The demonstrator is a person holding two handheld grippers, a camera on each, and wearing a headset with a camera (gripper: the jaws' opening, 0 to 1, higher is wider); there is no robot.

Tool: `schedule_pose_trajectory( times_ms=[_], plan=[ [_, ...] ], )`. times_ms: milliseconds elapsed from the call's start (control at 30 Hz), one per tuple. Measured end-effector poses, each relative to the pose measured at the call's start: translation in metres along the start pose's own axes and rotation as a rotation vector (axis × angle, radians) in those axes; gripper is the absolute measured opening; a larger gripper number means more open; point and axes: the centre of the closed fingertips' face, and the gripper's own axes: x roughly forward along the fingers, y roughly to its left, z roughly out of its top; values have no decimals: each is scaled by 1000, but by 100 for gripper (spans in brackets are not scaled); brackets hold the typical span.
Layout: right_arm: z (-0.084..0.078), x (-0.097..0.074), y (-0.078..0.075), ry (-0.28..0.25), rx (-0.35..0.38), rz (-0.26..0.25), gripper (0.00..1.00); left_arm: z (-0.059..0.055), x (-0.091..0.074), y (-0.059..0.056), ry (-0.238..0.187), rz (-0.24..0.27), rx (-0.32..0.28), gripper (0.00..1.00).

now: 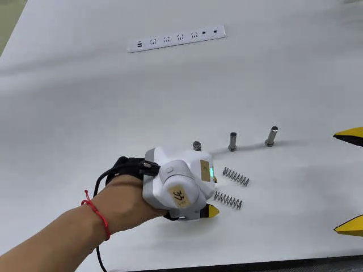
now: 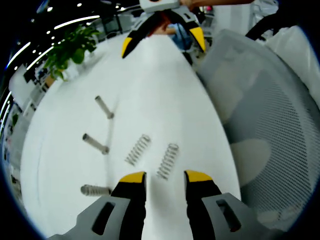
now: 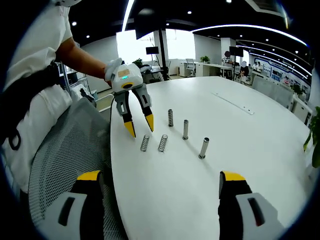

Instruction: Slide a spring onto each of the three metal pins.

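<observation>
- Head view: left gripper (image 1: 211, 197) at lower centre, held in a hand (image 1: 122, 204); one yellow tip shows and the body hides the gap between the jaws. Spring A (image 1: 235, 176) and spring B (image 1: 228, 199) lie flat on the white table (image 1: 85, 113) just right of it, A above B. Pin 1 (image 1: 197, 145), pin 2 (image 1: 232, 141) and pin 3 (image 1: 271, 136) stand in a row above the springs. Right gripper (image 1: 351, 180) tips sit at the right edge, far apart. Power strip (image 1: 176, 38) at the top.
- Left gripper view: own jaws released, with bare table between them. Spring B (image 2: 167, 161) lies just ahead of the tips, spring A (image 2: 137, 149) to its left. Pin 1 (image 2: 95, 190), lower left, wears a coil; pin 2 (image 2: 95, 143) and pin 3 (image 2: 104, 107) are bare. Right gripper (image 2: 162, 40) at top centre.
- Right gripper view: own jaws (image 3: 161, 176) spread wide, grasping nothing. Left gripper (image 3: 139, 125) left of centre, tips apart, just above spring B (image 3: 145, 142) and spring A (image 3: 163, 142). Coiled pin 1 (image 3: 170, 118) is rearmost, then pin 2 (image 3: 185, 129) and pin 3 (image 3: 203, 148).
</observation>
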Motion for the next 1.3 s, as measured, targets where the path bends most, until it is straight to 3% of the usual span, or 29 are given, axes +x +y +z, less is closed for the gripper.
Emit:
schedule_pose_trajectory(
  times_ms=[600,967,1300],
  plan=[
    [-2,-6,-6,-37,22,-36,94,-7,17,1,89,-48,93,18],
    [-4,-7,-6,-46,32,-49,93,-11,18,-4,106,-68,75,12],
    [-2,-4,1,-45,37,-48,92,-10,17,-3,97,-47,39,11]
  ],
)
